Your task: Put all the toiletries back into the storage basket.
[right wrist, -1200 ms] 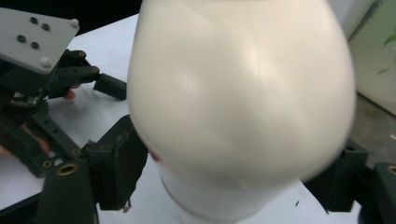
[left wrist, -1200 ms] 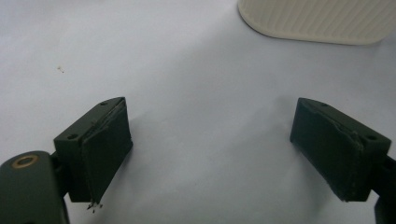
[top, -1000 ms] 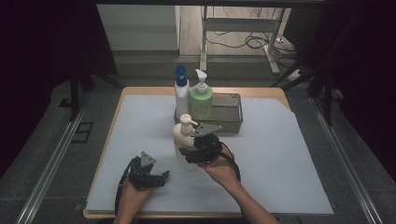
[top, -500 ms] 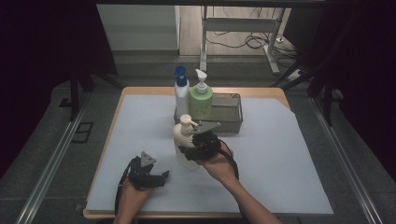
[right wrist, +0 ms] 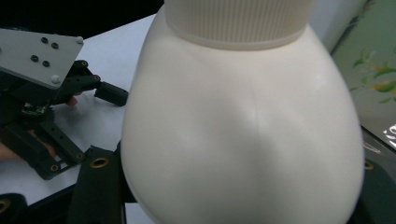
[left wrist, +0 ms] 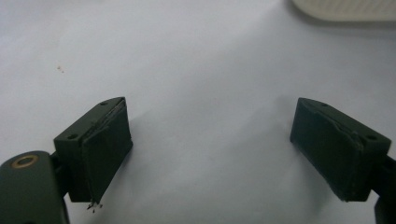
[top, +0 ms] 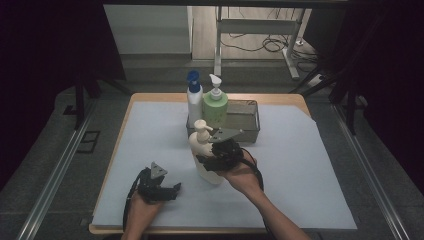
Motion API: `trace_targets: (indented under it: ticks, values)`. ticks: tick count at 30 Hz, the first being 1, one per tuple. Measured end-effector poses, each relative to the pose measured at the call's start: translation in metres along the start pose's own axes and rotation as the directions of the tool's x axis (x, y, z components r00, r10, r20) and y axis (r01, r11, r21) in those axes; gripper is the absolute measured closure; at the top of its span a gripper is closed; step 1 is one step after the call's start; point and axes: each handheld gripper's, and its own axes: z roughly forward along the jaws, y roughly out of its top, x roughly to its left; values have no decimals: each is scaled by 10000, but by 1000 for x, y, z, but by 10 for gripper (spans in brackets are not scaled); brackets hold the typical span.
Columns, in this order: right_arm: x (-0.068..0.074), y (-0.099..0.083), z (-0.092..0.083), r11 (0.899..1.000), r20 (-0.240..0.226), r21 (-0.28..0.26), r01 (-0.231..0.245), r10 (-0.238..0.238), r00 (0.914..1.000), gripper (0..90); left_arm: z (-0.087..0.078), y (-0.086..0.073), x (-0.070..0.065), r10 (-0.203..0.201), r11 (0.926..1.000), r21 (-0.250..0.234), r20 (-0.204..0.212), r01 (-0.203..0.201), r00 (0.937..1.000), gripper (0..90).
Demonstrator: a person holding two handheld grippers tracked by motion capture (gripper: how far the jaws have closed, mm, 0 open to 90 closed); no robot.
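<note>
A cream pump bottle [top: 201, 147] stands upright on the pale mat in the middle of the table. My right gripper [top: 207, 162] reaches in from the right, and its jaws have just been closing around the bottle's lower body. In the right gripper view the bottle [right wrist: 243, 116] sits between the two black jaws, which press on both of its sides. My left gripper [top: 174, 189] rests low on the mat at the front left and is open, pointing right. Its pads [left wrist: 105, 149] stand wide apart over bare mat, with the bottle's base [left wrist: 345, 9] farther ahead.
Behind the cream bottle a white bottle with a blue cap [top: 194, 100] and a green pump bottle [top: 215, 107] stand at the left end of a grey metal tray [top: 248, 122]. The pale mat [top: 310, 165] covers the wooden table. Dark floor and rails surround it.
The right gripper's jaws have drawn in around the cream bottle. The bottle and both hands have stayed about where they were.
</note>
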Motion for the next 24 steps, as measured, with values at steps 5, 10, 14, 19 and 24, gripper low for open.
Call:
trace_targets:
  ticks: [5, 10, 14, 19, 24]
  values:
    - [-6, 1, -9, 9999, -12, 107, -68, 68, 10000, 365, 0, 0, 0, 0, 10000, 3, 1, 0, 10000, 119]
    - [-16, 2, -20, 9993, -150, 115, -352, 354, 9993, 366, 0, 0, 0, 8, 10000, 2, 2, -8, 10000, 119]
    - [-23, 3, -30, 9986, -110, 129, -513, 514, 9986, 366, 0, 0, 0, 8, 10000, 4, 2, -8, 10000, 119]
    - [-33, 5, -42, 9980, 157, 141, -610, 608, 9980, 366, 0, 0, 0, -2, 10000, 0, 0, 2, 10000, 119]
    - [-43, 7, -52, 9973, 425, 82, -730, 726, 9965, 367, 0, 0, 0, -10, 10000, -22, 10, 10, 10000, 119]
